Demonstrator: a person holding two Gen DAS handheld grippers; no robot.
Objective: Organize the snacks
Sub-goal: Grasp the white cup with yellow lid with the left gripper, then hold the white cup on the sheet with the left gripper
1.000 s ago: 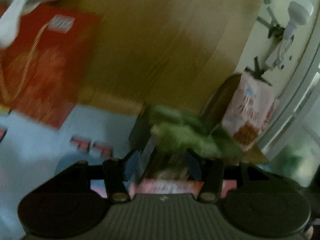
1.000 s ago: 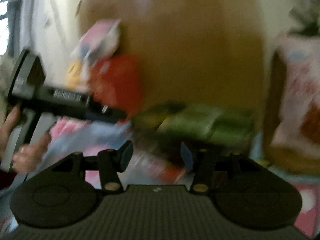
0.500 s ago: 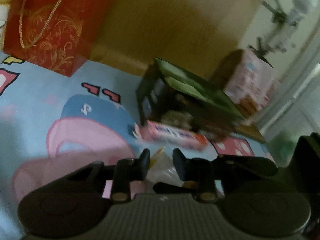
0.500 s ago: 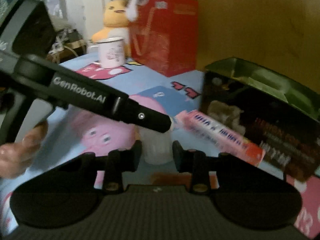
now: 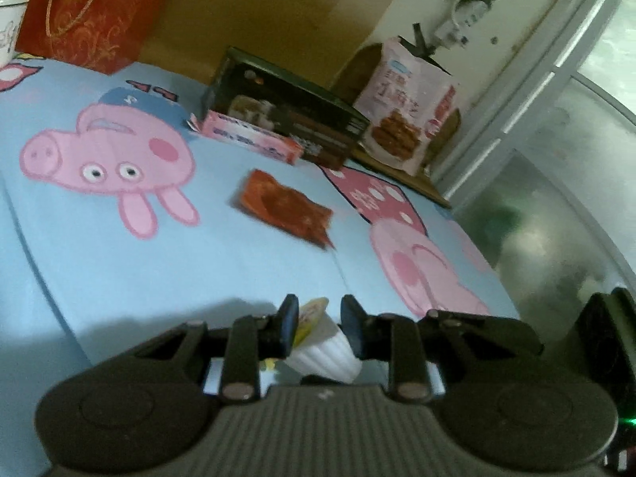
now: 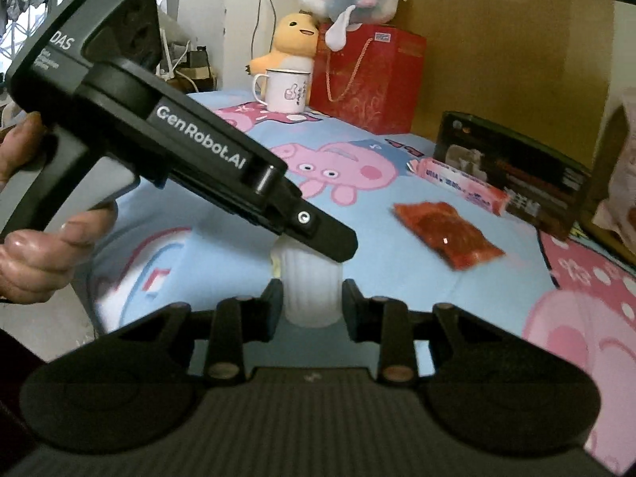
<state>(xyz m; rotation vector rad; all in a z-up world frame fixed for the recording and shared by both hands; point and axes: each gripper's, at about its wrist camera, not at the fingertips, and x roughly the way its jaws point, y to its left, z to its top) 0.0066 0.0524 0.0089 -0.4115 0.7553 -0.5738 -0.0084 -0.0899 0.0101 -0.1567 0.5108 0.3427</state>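
Two tools on one item: the white ribbed jelly cup sits between the fingers of the right tool, both pads against its sides, so that tool is clamped on the cup; the left tool comes in from the left in the right wrist view, its fingertip over the top end of the cup; in its own view the cup lies tilted between its pads, yellow printed lid against the left pad, right pad at the cup's side, so it reads as gripped by both; jaws of both tools have just been closing, cup between them; the person's hand holds the left tool's handle; rest of the snacks lie further out on the blue cartoon-pig sheet: red sachet flat and alone; pink bar box touching the front of the dark carton; pink snack bag upright just beyond the carton; red gift bag, white mug and yellow plush at the far end.
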